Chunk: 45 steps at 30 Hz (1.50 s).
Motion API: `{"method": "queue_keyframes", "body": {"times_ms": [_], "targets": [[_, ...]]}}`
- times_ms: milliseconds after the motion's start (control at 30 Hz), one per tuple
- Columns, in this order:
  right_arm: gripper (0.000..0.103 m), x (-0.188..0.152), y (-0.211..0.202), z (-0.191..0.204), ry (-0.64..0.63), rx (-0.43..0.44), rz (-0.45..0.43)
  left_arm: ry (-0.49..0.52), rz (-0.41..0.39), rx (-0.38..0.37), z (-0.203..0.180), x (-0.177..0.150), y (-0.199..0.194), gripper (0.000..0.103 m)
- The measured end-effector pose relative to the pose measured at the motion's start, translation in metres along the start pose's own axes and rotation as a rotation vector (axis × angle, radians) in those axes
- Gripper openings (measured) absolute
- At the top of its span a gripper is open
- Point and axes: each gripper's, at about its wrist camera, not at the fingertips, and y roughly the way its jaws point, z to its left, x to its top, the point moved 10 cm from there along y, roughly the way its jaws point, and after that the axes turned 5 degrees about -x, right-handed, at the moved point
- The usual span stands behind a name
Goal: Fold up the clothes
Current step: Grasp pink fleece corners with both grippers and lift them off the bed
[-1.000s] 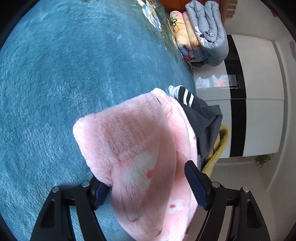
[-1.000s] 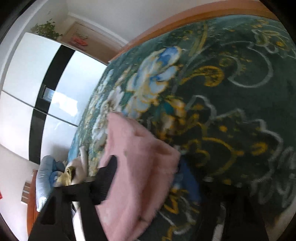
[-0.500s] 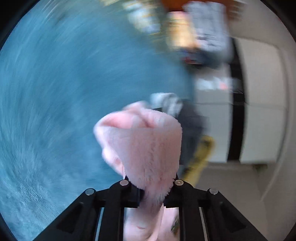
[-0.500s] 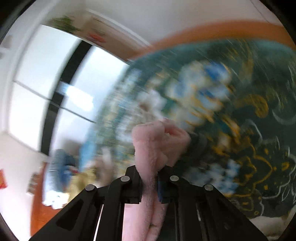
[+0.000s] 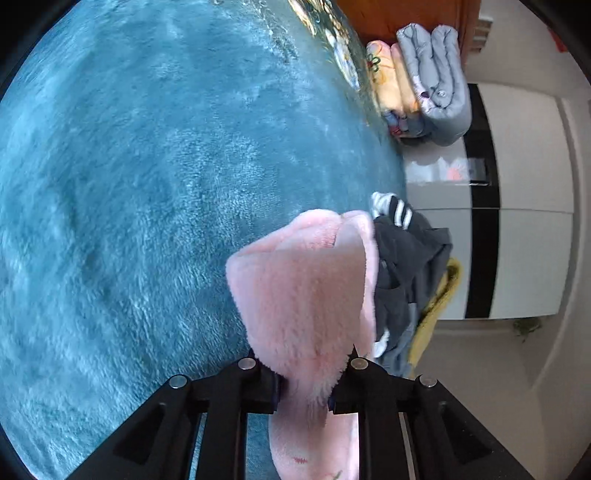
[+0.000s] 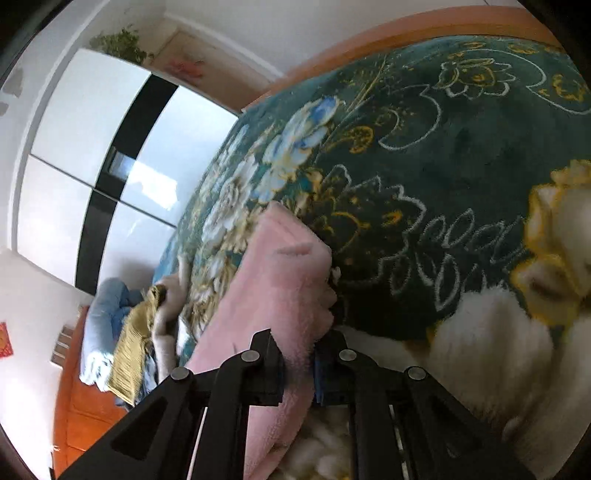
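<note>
Surface: a bed covered by a plush blanket (image 5: 147, 184), plain teal ahead and to the left of the left claw (image 5: 302, 392); in the right wrist view the same blanket (image 6: 461, 177) is dark green with blue, white and gold flowers, filling the field ahead and to the right of the right claw (image 6: 298, 373). An orange wooden bed frame (image 6: 406, 26) edges its far side.

Room: a white wardrobe with black bands (image 5: 517, 229) stands well to the right of the left claw; in the right wrist view the wardrobe (image 6: 92, 147) lies far ahead and to the left. A pale floor (image 5: 491, 376) runs below it. A potted plant (image 6: 122, 42) sits on top of the wardrobe.

Bedding: a rolled grey quilt (image 5: 436, 81) beside a yellow floral one (image 5: 388, 77), far ahead and right of the left claw.

Other clothes: a dark garment with white stripes (image 5: 406, 251) lying over a yellow fringed cloth (image 5: 439, 302), just right of the left claw.

Task item: the pink fleece garment (image 5: 306, 288) rises from between the left fingers and hangs below them. Left claw is clamped on it. The right claw is likewise closed on the pink fleece (image 6: 273, 288), which stands up ahead of it, off the blanket.
</note>
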Motion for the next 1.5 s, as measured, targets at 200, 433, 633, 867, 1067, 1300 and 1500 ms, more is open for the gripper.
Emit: {"method": "queue_keyframes", "body": {"times_ms": [200,433,633,867,1067,1300,1500], "targets": [[0.012,-0.006,-0.043,0.118,-0.292,-0.061,-0.119,0.101,-0.012,0.021,-0.019,-0.003,-0.005,0.019],[0.012,-0.114,-0.077,0.304,-0.734,0.091,-0.166,0.100,-0.025,0.005,-0.022,-0.006,-0.008,0.019],[0.012,-0.300,-0.020,0.365,-1.074,0.174,0.024,0.082,-0.023,-0.029,-0.025,-0.008,-0.006,0.019],[0.012,-0.425,0.065,0.313,-1.162,0.085,0.292,0.069,-0.010,-0.051,-0.016,-0.007,-0.013,0.019],[0.012,-0.442,0.042,0.332,-1.223,0.132,0.256,0.086,-0.012,-0.038,-0.013,-0.008,-0.013,0.019],[0.026,-0.447,0.029,0.316,-1.213,0.209,0.304,0.094,-0.017,0.007,-0.009,-0.010,-0.014,0.019],[0.040,-0.445,0.020,0.300,-1.193,0.270,0.339,0.004,-0.017,0.038,0.011,-0.013,-0.005,0.022]]}}
